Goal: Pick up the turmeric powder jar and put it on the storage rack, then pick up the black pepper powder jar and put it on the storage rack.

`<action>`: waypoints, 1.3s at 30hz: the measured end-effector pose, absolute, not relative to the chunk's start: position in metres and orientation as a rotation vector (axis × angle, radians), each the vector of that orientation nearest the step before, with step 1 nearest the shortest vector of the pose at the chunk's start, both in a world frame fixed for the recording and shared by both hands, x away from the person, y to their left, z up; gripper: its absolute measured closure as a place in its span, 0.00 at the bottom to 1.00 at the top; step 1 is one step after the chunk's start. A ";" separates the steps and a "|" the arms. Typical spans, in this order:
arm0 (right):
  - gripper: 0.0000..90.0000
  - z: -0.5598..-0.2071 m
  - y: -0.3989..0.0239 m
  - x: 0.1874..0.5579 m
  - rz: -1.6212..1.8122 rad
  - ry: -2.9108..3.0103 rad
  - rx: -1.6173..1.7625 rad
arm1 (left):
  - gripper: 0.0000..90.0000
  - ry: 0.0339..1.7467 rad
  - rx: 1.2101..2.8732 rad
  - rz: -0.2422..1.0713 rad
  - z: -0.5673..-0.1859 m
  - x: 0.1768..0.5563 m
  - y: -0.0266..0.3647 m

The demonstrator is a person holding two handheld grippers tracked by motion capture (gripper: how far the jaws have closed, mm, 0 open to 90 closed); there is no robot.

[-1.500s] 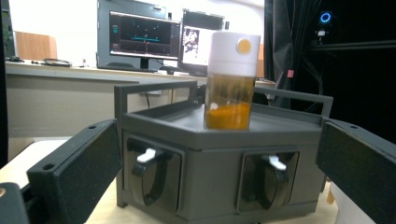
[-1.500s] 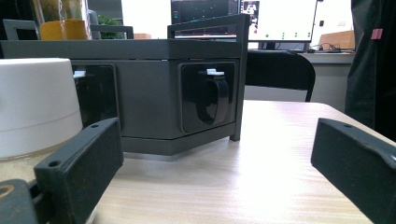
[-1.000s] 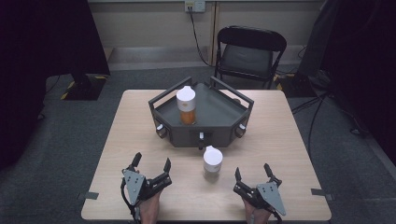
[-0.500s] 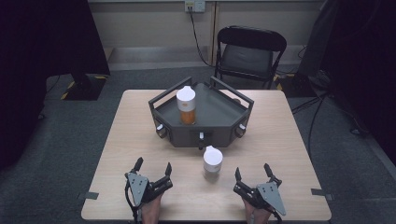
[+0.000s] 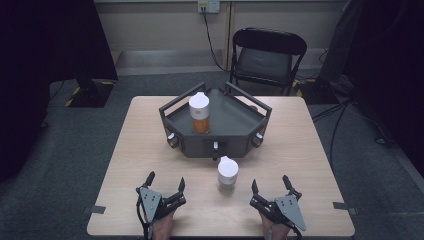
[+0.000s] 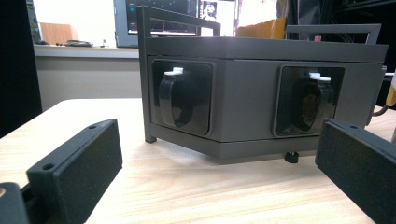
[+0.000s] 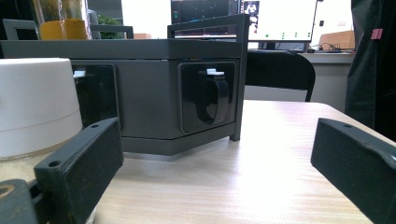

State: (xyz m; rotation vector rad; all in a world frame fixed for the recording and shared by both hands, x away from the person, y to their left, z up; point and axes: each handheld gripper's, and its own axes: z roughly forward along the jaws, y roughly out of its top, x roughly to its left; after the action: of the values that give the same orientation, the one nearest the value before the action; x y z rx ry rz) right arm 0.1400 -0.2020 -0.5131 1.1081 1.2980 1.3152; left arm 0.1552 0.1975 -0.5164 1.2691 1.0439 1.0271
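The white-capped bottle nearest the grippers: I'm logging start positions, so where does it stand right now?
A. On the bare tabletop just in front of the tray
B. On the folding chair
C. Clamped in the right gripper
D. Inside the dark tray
A. In the high view the white-capped bottle stands on the wooden table just in front of the tray, with the left gripper and right gripper open and apart from it.

A white-capped bottle [image 5: 227, 172] stands upright on the table, just before the tray.

white-capped bottle [image 7: 35, 105]: cut by left edge | orange bottle [image 7: 60, 18]: top cropped
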 end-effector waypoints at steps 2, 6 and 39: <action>0.01 -0.513 -0.202 0.140 1.315 1.298 1.108 | 0.00 1.043 1.278 1.052 -0.516 0.155 0.195; 0.01 -0.513 -0.202 0.140 1.315 1.298 1.108 | 0.00 1.056 1.271 1.064 -0.516 0.155 0.192; 0.00 -0.513 -0.205 0.141 1.337 1.295 1.123 | 0.00 1.066 1.265 1.073 -0.516 0.155 0.191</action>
State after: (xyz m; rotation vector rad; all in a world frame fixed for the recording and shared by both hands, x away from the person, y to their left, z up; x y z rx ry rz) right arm 0.1407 -0.2054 -0.5127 1.1233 1.2949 1.3369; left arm 0.1549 0.1906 -0.5164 1.2652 1.0659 1.0733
